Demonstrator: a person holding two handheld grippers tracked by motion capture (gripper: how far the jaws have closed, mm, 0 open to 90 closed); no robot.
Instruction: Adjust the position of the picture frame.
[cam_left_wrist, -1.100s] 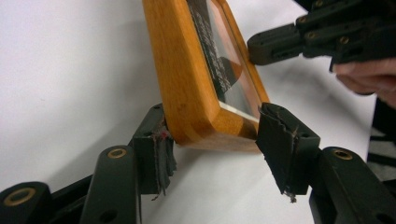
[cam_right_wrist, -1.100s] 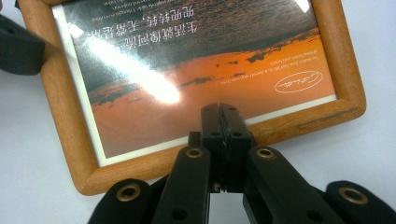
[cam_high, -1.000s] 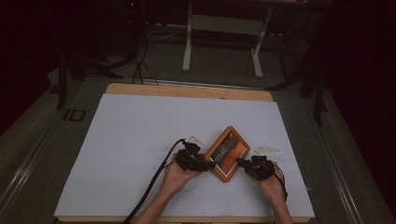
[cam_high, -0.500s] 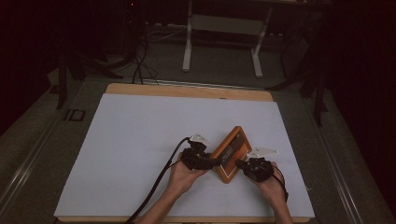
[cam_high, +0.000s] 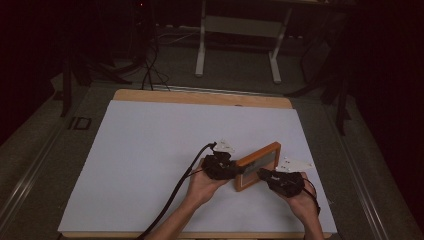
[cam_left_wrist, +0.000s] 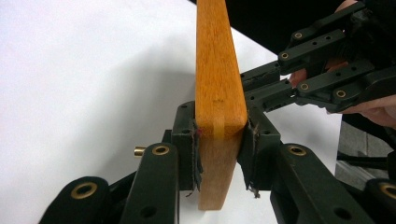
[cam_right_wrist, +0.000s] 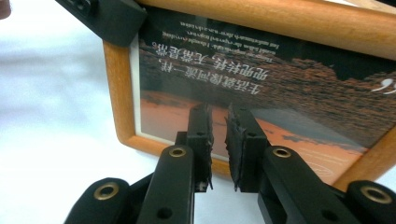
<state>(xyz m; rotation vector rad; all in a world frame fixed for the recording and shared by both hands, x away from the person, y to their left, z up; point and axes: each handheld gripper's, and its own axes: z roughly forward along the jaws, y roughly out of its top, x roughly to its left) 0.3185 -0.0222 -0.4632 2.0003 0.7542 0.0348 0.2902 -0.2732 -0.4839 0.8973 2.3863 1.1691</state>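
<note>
Picture frame (cam_high: 257, 165) now raised on edge, clamped by left gripper (cam_high: 235, 169).

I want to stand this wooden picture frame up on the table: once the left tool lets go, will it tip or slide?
The picture frame looks stiff: the left tool clamps one wooden edge without any bending. Standing on its narrow edge on the white table, it will probably tip unless propped. Its glossy front looks fragile and maybe slippery.

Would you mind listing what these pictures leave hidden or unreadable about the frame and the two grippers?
- Frame back: hidden in every view.
- Its caption print: high view too small; right gripper view shows it upside down and blurred.
- Frame top: cut off by the left gripper view's upper edge.
- Right gripper: whether its pads touch the glass is unclear; left gripper clamps the frame's edge.
</note>
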